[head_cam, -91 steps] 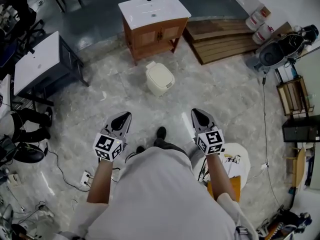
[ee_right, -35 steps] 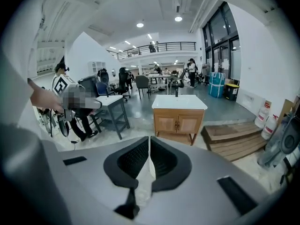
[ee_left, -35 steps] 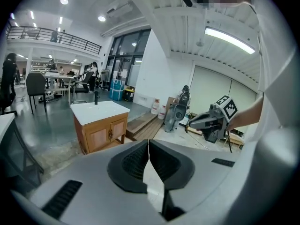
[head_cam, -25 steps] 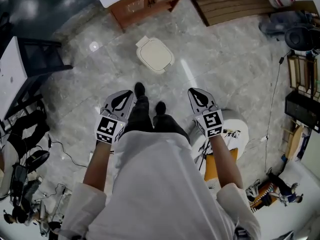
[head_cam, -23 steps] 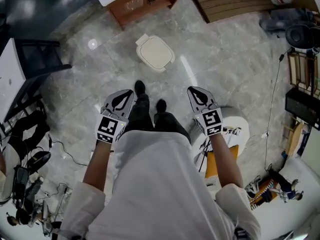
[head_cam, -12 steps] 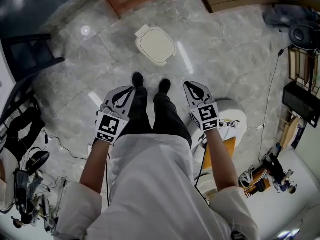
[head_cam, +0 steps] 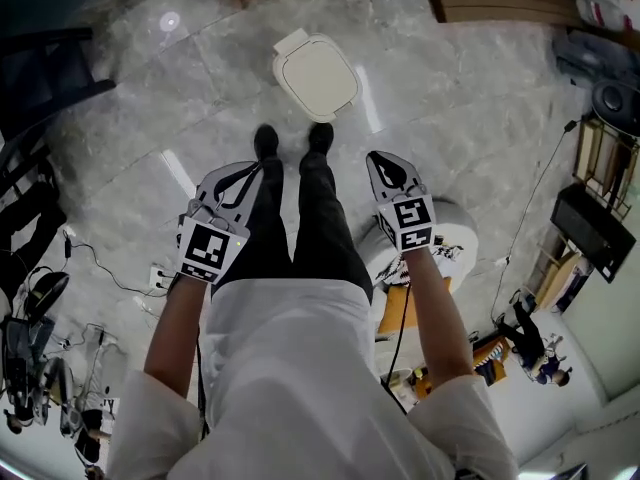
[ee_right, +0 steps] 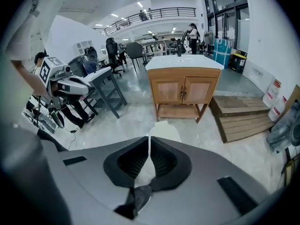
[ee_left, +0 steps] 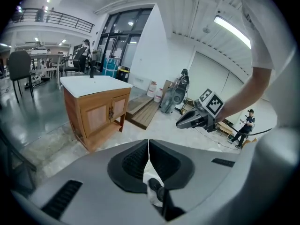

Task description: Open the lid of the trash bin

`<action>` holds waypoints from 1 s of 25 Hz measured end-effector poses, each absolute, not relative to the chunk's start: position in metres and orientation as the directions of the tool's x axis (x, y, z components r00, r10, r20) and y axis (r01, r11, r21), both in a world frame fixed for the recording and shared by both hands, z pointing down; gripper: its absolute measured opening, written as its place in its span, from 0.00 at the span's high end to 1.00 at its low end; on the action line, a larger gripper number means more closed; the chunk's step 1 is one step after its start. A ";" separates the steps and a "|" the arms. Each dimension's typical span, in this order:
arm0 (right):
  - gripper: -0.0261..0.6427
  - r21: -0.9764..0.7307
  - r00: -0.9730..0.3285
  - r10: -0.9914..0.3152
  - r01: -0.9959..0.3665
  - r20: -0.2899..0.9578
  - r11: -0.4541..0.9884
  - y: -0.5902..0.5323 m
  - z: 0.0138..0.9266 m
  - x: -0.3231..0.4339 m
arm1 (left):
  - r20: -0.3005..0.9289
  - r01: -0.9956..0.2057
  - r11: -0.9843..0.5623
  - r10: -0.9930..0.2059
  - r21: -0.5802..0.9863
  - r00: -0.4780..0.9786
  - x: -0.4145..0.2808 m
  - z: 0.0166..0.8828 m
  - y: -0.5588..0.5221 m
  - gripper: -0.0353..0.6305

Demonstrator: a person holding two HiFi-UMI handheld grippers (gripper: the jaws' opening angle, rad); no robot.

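Left claw (head_cam: 243, 178), grey two-jaw tool with marker cube: lower left of centre in head view; jaws pressed together, nothing held. Right claw (head_cam: 385, 168), same make: right of centre; jaws likewise closed tip to tip, empty. Cream rounded-rectangular plastic trash bin (head_cam: 316, 75): upper centre, on grey marble floor (head_cam: 450, 118); lid down flat; well apart from both claws. Person's black shoes (head_cam: 265, 140): just below bin in frame. Wooden vanity cabinet with white basin top (ee_right: 183, 90): centre of right gripper view, above bin.
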State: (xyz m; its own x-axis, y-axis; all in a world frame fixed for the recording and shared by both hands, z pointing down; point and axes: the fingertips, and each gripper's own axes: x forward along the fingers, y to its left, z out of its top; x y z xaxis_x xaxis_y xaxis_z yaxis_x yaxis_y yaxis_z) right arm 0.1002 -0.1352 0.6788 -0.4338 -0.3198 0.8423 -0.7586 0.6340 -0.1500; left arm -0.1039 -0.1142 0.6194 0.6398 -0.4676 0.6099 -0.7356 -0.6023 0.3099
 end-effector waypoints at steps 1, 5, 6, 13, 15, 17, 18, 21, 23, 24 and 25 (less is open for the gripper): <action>0.91 -0.152 -0.432 -0.311 -0.756 0.846 0.636 -0.136 0.687 0.102 | 0.611 -0.740 -0.595 -0.470 0.314 0.637 -0.103 0.623 -0.115 0.92; 0.91 -0.154 -0.423 -0.282 -0.745 0.861 0.649 -0.138 0.721 0.107 | 0.613 -0.759 -0.563 -0.484 0.327 0.624 -0.098 0.638 -0.117 0.92; 0.91 -0.153 -0.421 -0.275 -0.741 0.864 0.653 -0.138 0.730 0.108 | 0.614 -0.762 -0.556 -0.487 0.331 0.622 -0.096 0.642 -0.117 0.92; 0.91 -0.167 -0.403 -0.216 -0.726 0.889 0.668 -0.135 0.788 0.117 | 0.619 -0.783 -0.514 -0.500 0.351 0.606 -0.072 0.667 -0.113 0.92; 0.91 -0.176 -0.399 -0.195 -0.722 0.896 0.669 -0.133 0.805 0.120 | 0.620 -0.789 -0.497 -0.504 0.360 0.601 -0.063 0.675 -0.110 0.92; 0.91 -0.183 -0.396 -0.175 -0.715 0.902 0.674 -0.131 0.820 0.123 | 0.626 -0.796 -0.481 -0.504 0.369 0.595 -0.056 0.685 -0.104 0.92; 0.91 -0.184 -0.394 -0.168 -0.712 0.904 0.677 -0.131 0.827 0.124 | 0.628 -0.799 -0.472 -0.506 0.372 0.591 -0.053 0.690 -0.101 0.92; 0.91 -0.181 -0.388 -0.160 -0.706 0.908 0.684 -0.134 0.847 0.125 | 0.633 -0.813 -0.447 -0.517 0.374 0.576 -0.050 0.705 -0.096 0.92; 0.91 -0.181 -0.384 -0.153 -0.702 0.911 0.688 -0.135 0.860 0.127 | 0.639 -0.824 -0.422 -0.526 0.378 0.562 -0.050 0.715 -0.092 0.92; 0.91 -0.180 -0.382 -0.149 -0.700 0.912 0.691 -0.136 0.867 0.128 | 0.642 -0.830 -0.410 -0.530 0.379 0.555 -0.050 0.719 -0.091 0.92; 0.91 -0.179 -0.379 -0.145 -0.698 0.914 0.694 -0.137 0.874 0.129 | 0.645 -0.835 -0.397 -0.533 0.381 0.548 -0.050 0.724 -0.089 0.92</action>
